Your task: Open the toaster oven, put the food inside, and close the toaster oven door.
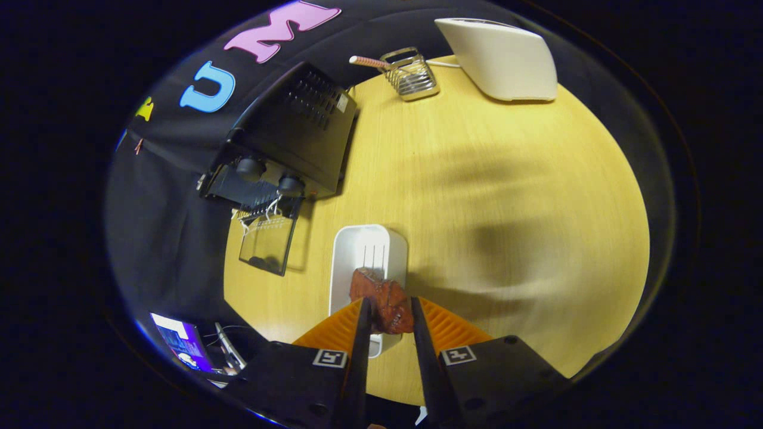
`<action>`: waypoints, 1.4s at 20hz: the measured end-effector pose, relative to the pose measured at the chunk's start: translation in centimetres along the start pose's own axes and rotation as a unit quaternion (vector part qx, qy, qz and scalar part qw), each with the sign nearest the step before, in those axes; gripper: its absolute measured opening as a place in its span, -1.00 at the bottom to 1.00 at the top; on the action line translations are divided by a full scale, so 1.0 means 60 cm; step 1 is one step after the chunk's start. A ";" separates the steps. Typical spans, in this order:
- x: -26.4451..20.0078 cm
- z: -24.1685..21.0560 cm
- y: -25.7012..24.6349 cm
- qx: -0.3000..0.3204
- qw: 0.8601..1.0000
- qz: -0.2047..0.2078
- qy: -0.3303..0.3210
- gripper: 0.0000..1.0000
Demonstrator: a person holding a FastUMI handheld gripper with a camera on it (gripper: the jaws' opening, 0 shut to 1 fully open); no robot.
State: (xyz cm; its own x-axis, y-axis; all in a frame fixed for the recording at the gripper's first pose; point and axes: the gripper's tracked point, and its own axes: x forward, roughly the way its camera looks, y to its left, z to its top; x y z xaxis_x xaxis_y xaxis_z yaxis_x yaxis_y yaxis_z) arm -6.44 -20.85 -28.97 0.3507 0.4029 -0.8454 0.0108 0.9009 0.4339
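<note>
The gripper (pixel 390 310) is closed to a narrow gap on a reddish-brown piece of food (pixel 384 301), one finger pressing on each side of it, so the food is held between the fingers and projects a little beyond their tips. The held food hangs over the near end of a white rectangular tray (pixel 363 256), which rests on the round, light wooden table (pixel 506 208); whether the food touches the tray floor cannot be told. The tray's far half is bare and shows a few thin dark lines. A broad soft shadow lies on the table to the right of the tray. Further off and to the left of the tray stands the black toaster oven (pixel 292 131), at the table's left edge against the black cloth wall. Its glass door (pixel 267 244) is folded down and open, pointing toward the near side, with a wire rack (pixel 262 211) visible at the mouth and two round knobs (pixel 250 168) beside the opening. At the far side of the table sits a small wire holder (pixel 411 74) with a pinkish stick-like handle (pixel 369 62) lying across it. To its right, at the far right of the table, is a white rounded appliance (pixel 501 56) with a thin white cord running from it toward the holder.
</note>
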 end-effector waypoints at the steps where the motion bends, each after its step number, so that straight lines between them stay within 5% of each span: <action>1: 0.000 0.001 0.000 0.001 1.000 0.000 0.005 -0.26; 3: -0.008 0.007 0.024 0.008 0.999 0.040 0.004 -0.50; 5: -0.010 0.006 0.022 0.012 0.999 0.038 0.009 -0.64; 10: -0.033 -0.004 0.032 0.009 0.999 0.030 0.013 -0.64; 17: -0.091 0.022 0.081 0.054 0.994 0.032 -0.085 -0.64; 28: -0.020 0.001 0.368 0.122 0.964 0.142 -0.191 -0.64</action>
State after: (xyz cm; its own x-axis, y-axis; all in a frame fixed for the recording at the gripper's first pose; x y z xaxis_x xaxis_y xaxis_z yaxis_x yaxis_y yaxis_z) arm -6.55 -1.48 -18.36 0.6905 0.4968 -0.5258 0.0676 0.6793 0.7307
